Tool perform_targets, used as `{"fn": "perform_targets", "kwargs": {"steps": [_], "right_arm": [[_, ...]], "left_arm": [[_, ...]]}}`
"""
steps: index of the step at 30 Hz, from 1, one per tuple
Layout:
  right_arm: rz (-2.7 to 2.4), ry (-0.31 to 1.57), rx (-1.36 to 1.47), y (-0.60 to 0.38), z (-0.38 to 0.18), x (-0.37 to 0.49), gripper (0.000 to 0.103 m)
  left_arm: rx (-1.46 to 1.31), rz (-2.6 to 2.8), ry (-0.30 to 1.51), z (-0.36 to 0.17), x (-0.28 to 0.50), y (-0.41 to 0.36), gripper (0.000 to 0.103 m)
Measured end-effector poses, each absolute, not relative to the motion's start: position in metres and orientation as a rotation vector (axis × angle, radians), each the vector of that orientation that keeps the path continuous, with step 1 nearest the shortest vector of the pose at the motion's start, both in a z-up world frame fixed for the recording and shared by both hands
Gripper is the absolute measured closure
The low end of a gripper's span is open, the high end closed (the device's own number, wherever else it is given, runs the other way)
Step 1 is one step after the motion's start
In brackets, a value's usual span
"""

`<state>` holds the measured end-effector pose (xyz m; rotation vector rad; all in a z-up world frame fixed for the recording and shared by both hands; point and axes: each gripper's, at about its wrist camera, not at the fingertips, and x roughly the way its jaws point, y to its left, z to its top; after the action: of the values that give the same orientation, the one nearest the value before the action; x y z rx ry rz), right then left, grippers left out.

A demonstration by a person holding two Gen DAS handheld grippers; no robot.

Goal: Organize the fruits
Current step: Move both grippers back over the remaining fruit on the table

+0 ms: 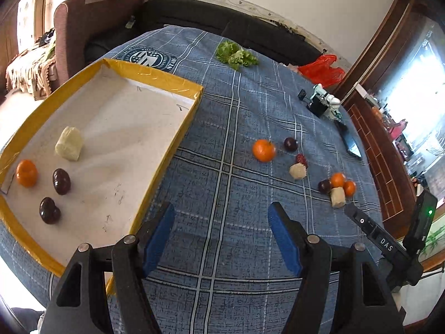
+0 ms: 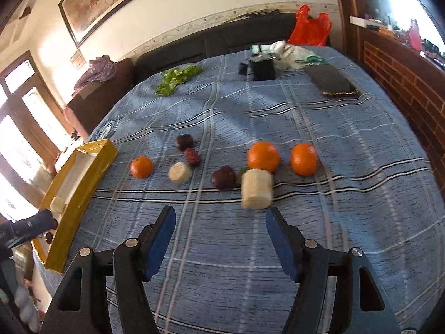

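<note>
Both my claws wide, empty. Right claw point(image 2: 221, 214) near pale roll point(image 2: 256, 188); risk: nudging plum point(image 2: 224, 177) beside it.

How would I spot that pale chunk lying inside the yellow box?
Find the yellow box on the blue cloth, left of the loose fruit. Four things lie on its white floor; the pale chunk lies farthest in, beyond the orange and two dark fruits. It alone is cream and blocky.
</note>
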<state>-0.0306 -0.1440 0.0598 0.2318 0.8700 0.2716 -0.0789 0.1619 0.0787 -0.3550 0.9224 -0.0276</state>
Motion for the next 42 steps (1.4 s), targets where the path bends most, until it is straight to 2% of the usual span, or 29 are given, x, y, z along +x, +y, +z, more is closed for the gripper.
{"fn": "perform_targets", "kwargs": {"steps": [11, 27, 42], "right_arm": [[0.388, 0.859, 0.18, -0.092, 0.06, -0.039, 0.031], [0.375, 0.902, 0.172, -0.084, 0.05, -0.039, 0.031], [0.222, 0.847, 0.189, -0.144, 0.061, -0.025, 0.031]], "left_arm": [[-0.361, 0.004, 0.905, 0.08, -0.091, 0.173, 0.034], [-0.388, -0.013, 0.922, 0.069, -0.089, 0.178, 0.034], [-0.377, -0.041, 0.967, 0.051, -0.069, 0.169, 0.034]]}}
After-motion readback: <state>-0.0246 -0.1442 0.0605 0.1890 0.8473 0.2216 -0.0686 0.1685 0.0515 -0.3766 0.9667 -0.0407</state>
